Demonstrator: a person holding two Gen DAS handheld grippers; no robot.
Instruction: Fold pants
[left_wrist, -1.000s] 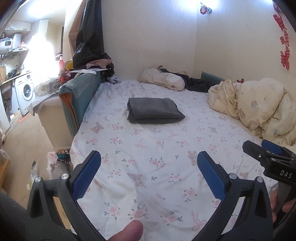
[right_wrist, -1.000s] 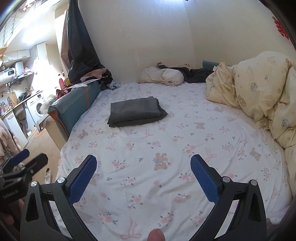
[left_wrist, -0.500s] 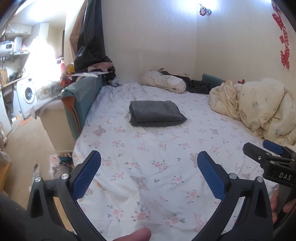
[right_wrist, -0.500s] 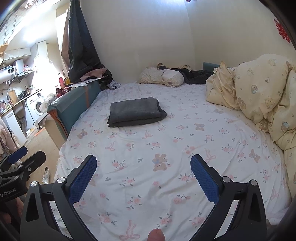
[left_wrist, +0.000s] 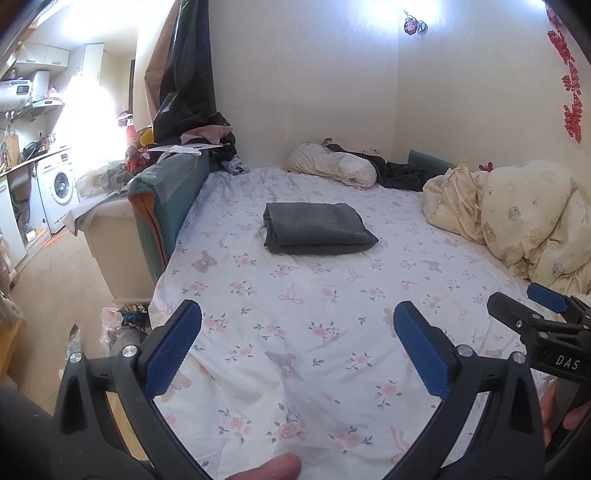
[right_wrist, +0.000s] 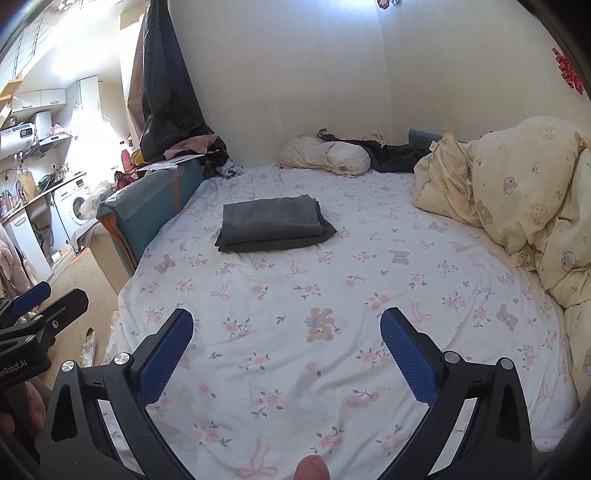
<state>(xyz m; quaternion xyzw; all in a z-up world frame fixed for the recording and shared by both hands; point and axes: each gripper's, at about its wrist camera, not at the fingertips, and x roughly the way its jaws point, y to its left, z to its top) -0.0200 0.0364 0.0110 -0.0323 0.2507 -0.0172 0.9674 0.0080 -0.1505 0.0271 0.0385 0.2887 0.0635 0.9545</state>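
Basically unchanged: folded grey pants (left_wrist: 317, 229) still sit mid-bed on the floral sheet (left_wrist: 295, 332), well ahead. Left gripper (left_wrist: 297, 347) and right gripper (right_wrist: 286, 347) stay spread, empty; views drifted slightly.

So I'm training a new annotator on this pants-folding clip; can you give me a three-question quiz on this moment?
1. True or false: the dark grey pants lie folded in a flat stack on the floral bedsheet.
2. Which gripper is holding cloth? A) left gripper B) right gripper C) neither
3. Fill in: beside the bed, in the kitchen corner, stands a white front-loading ______.

Key: 1 true. 2 C; both are open and empty, held above the sheet. 3 washing machine.
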